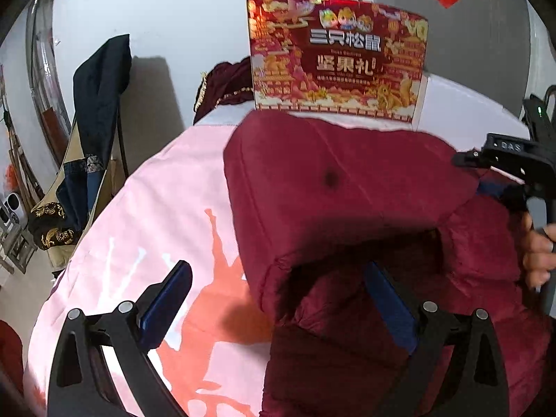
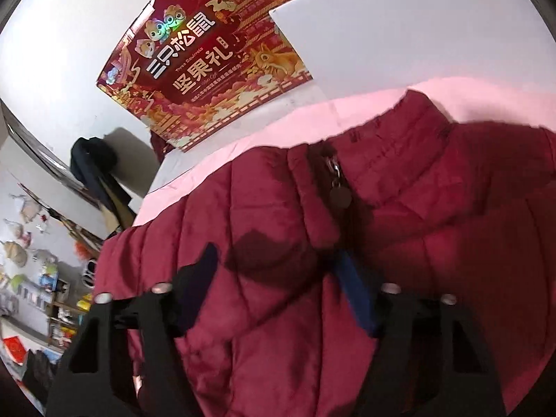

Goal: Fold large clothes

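Observation:
A dark red puffer jacket point(image 1: 347, 180) lies on a pink printed sheet point(image 1: 156, 215), with one part folded over its body. My left gripper point(image 1: 281, 295) is open wide at the jacket's left edge. One finger hangs over the sheet and the other sits by the fold's opening, gripping nothing. In the right wrist view the jacket's point(image 2: 434, 243) collar and zipper pull point(image 2: 338, 196) face me. My right gripper point(image 2: 278, 271) has narrowed onto a bunch of quilted fabric just below the zipper. The right gripper's body point(image 1: 504, 160) and a hand also show at the right edge of the left wrist view.
A red and gold gift box point(image 1: 337, 55) stands at the far edge behind the jacket, against a white wall. Dark clothes hang over a chair point(image 1: 97, 111) at the left. A shelf with small items point(image 2: 45, 278) stands off to the left.

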{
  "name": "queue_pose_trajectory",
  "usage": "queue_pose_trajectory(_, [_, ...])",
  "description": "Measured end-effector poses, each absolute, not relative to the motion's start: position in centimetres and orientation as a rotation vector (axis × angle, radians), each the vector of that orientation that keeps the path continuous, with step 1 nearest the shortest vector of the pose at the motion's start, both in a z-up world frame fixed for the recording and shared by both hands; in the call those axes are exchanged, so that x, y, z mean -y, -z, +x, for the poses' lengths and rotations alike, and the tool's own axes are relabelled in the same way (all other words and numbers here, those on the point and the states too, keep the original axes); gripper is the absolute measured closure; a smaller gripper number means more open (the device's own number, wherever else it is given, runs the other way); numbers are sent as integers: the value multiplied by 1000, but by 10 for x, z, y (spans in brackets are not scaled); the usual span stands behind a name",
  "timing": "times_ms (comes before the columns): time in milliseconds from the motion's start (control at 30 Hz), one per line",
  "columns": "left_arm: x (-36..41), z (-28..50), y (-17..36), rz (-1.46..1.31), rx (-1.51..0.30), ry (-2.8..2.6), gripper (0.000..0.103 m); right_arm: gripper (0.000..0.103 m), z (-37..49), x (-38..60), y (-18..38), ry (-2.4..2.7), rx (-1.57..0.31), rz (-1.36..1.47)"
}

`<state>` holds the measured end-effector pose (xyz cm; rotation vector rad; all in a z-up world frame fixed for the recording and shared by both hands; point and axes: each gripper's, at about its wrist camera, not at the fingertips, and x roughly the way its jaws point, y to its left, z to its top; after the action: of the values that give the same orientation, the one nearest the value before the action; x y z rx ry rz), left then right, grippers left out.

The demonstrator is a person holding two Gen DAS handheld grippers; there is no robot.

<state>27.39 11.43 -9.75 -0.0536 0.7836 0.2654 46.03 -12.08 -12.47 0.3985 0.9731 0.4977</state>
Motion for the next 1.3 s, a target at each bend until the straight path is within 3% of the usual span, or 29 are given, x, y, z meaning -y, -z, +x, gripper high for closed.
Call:
queue_pose_trajectory(33, [-114, 276, 99, -50, -794, -269, 3, 86, 462, 117, 126, -502, -974, 388])
queue_pose_trajectory(67, [-115, 276, 100, -48, -796, -274, 3, 95, 463, 116, 126, -505, -971, 386])
queue_pose_trajectory(333, [-130, 266, 90, -98, -740, -338, 3, 96, 366, 158, 31, -569, -652, 276])
queue_pose_trajectory(533, [-116, 275, 100, -36, -799, -306, 3, 96, 309, 246, 57, -368, -605, 285])
queue_pose_trajectory(733, [-105, 291, 124, 36, -941, -283, 3, 88, 326, 289, 156, -307, -825, 438])
queue_pose_trajectory(800, [-109, 289, 123, 10, -935, -278, 3, 76, 328, 303, 152, -345, -814, 533])
queue_pose_trajectory(933, [-115, 272, 116, -17, -921, -292, 3, 73, 314, 321, 145, -300, -748, 556])
queue_pose_trajectory(1000, [-117, 257, 111, 5, -906, -320, 3, 65, 303, 333, 132, -219, -678, 542])
queue_pose_trajectory(1133, [-118, 225, 97, 52, -839, -383, 3, 65, 283, 350, 98, -110, -522, 506])
queue_pose_trajectory(1300, [-92, 245, 44, 52, -730, -284, 3, 65, 298, 293, 55, -264, -492, 336])
